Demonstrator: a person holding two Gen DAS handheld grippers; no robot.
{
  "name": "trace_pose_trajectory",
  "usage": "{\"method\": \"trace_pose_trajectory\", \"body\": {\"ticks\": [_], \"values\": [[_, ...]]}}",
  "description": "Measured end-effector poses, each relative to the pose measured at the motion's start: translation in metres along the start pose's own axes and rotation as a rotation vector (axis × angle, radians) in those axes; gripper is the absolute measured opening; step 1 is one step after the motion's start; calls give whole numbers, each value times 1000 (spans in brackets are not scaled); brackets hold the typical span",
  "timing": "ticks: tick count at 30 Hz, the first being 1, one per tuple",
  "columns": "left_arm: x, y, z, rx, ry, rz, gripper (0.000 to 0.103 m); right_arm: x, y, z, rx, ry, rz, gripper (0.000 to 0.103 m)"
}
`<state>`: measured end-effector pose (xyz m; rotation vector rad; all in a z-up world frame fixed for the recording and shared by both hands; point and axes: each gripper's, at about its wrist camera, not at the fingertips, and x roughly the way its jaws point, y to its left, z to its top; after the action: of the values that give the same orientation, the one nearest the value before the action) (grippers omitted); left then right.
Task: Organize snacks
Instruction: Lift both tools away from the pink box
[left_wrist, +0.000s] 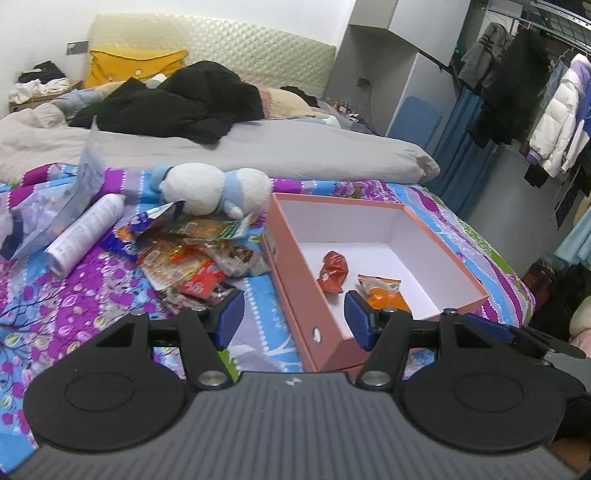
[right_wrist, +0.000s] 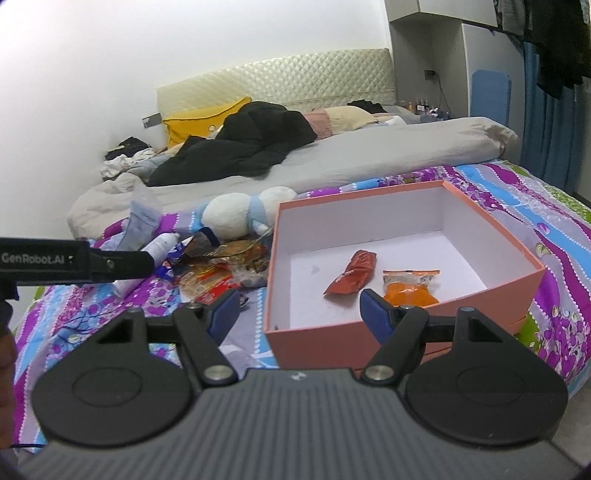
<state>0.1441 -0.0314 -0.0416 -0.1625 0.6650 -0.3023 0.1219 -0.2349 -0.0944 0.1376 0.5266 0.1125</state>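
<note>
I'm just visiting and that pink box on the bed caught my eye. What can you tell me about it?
The pink box is a shallow, open rectangular box, seemingly cardboard, salmon-pink outside and white inside, with a small round hole in one side wall. It sits flat on the flowered bedspread, with no lid on it. Inside lie two snacks, apart from each other: a crumpled red packet and an orange packet. The snack pile lies just beside its left wall.

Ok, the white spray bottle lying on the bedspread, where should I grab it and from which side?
Likely across the middle of the white spray bottle, coming from above. It lies flat on the bedspread, so its round sides are exposed, while a blue pouch crowds one side and the snack pile the other.
</note>
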Motion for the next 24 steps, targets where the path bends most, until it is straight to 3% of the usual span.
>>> {"method": "trace_pose_trajectory", "body": {"ticks": [24], "values": [[-69,45,-65,-96,8,121,66,-28,54,-52,-85,65,124,73]]}}
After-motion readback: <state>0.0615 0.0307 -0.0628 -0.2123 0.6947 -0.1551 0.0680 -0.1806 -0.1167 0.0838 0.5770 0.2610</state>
